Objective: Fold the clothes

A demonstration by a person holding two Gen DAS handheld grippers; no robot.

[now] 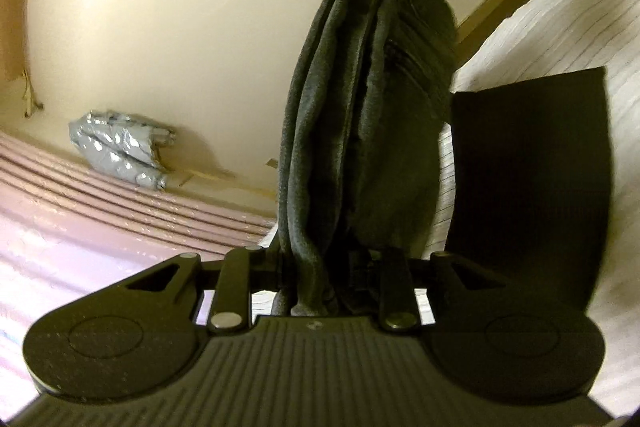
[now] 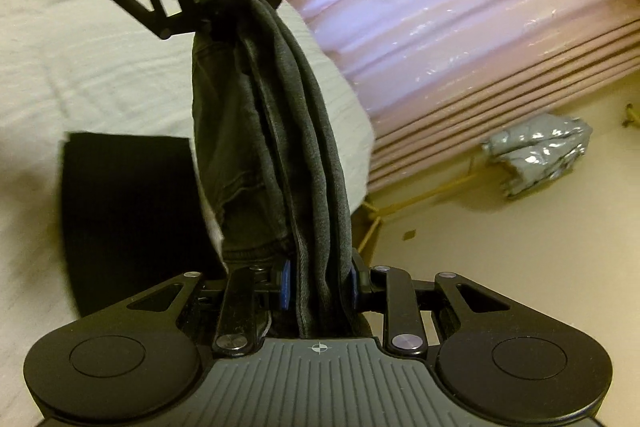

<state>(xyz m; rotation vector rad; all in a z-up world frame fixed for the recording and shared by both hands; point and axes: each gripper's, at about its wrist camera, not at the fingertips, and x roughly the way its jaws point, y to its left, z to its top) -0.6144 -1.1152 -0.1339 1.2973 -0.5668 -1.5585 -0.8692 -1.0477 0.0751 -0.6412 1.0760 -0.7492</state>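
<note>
Both grippers have hold of the same garment: the left gripper (image 1: 316, 287) is clamped on one end of a dark grey pair of jeans (image 1: 360, 115), and the right gripper (image 2: 320, 287) is closed on the other end, its blue pads (image 2: 285, 287) pressed against the bunched cloth. From each gripper the jeans run straight out ahead to the opposite gripper, gathered into 3 or 4 long folds and held clear in the air, so the cloth hangs stretched between the 2 tools rather than lying on anything. A zip or heavy seam runs along the stretch ahead of the left gripper. To my eye this is soft but fairly weighty denim: it will sag in the middle if the grippers come together, it will not slip easily between the pads, and nothing about it is fragile. Hems, waistband or thick seams look like the surest places to take hold, since a pinch on a single loose layer would let the rest fall away. Off to the right of the left gripper, and to the left of the right one, a flat black folded item (image 2: 128, 215) lies on a pale bedcover (image 2: 80, 59). Pink curtains (image 2: 460, 27) and a silver wrapped bundle (image 2: 536, 155) sit on the other side. No brand, label or writing is readable anywhere.
</note>
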